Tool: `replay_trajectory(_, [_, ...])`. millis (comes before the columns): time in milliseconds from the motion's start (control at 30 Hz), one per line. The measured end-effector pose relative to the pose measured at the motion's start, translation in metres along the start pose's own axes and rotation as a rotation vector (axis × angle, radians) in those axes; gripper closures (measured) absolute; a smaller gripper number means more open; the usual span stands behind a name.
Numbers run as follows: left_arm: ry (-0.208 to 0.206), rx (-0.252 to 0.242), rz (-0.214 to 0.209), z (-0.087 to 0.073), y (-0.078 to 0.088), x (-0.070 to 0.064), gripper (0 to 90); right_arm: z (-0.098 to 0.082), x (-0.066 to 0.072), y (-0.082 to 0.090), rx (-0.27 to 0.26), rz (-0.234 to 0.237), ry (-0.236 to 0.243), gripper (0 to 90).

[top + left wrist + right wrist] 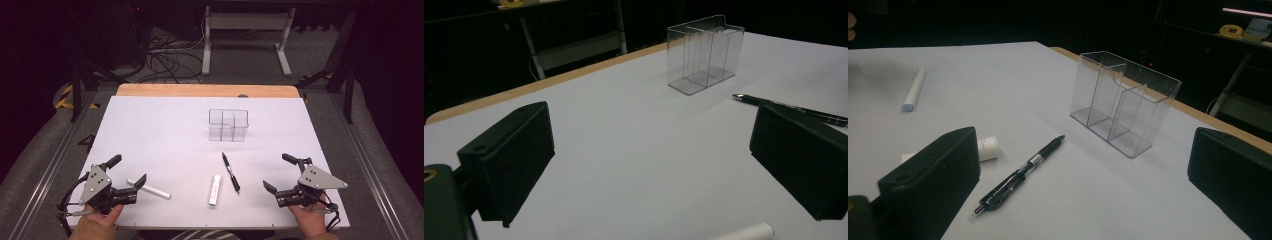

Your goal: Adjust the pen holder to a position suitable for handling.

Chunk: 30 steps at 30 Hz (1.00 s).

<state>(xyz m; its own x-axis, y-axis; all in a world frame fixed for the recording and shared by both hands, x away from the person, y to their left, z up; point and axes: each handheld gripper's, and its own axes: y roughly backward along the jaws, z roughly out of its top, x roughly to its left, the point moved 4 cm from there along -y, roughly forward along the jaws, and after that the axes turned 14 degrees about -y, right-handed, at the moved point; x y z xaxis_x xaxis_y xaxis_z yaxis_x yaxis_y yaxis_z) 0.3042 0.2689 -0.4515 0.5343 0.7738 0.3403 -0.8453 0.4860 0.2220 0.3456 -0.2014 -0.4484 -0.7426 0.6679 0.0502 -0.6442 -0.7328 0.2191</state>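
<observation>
At the left of the high view, the left gripper (131,171) rested near the front edge of the white table (165,125), and its jaws stood wide apart with nothing between them. Just beside its right jaw lay a white marker (148,189), slanted on the surface, with one end close to the jaw tip; whether they touched I could not tell. In the left gripper view the end of this marker (751,232) showed at the bottom edge, in front of the jaws and not yet between them. More to the right lay a second white marker (214,189), almost straight toward the person, and just beside it a black pen (231,172), a little tilted. Behind them, well apart, stood a clear organizer (228,124) with empty compartments. At the right, the right gripper (279,173) was also wide open and held nothing; the pen (1020,174) lay near it, in front of its left jaw. It seemed the work was at its beginning, the approach before the first grasp. The next move probably asked to bring one gripper over the nearest item, turn the jaws across its thin body, and close on its middle.
</observation>
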Motion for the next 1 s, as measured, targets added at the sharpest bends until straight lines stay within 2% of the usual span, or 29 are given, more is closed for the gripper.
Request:
replay_trajectory(167, [-0.014,0.002,0.004,0.0012,0.0006,-0.0001,5.1,0.0004,0.001,-0.0001,0.0,-0.001,0.018,0.9])
replay_trajectory(533, [-0.018,0.006,0.001,0.0016,0.0011,-0.0003,5.3,0.0006,0.002,0.0,0.0,0.004,0.008,1.0])
replay_trajectory(733, [0.007,0.001,-0.002,0.0013,0.0018,0.0005,5.4,0.0016,0.0013,-0.0013,0.014,0.007,-0.004,2.3])
replay_trajectory(1000, [-0.019,0.014,0.006,0.0024,0.002,-0.0012,5.8,0.0077,0.0012,-0.0041,0.025,0.017,-0.01,4.9])
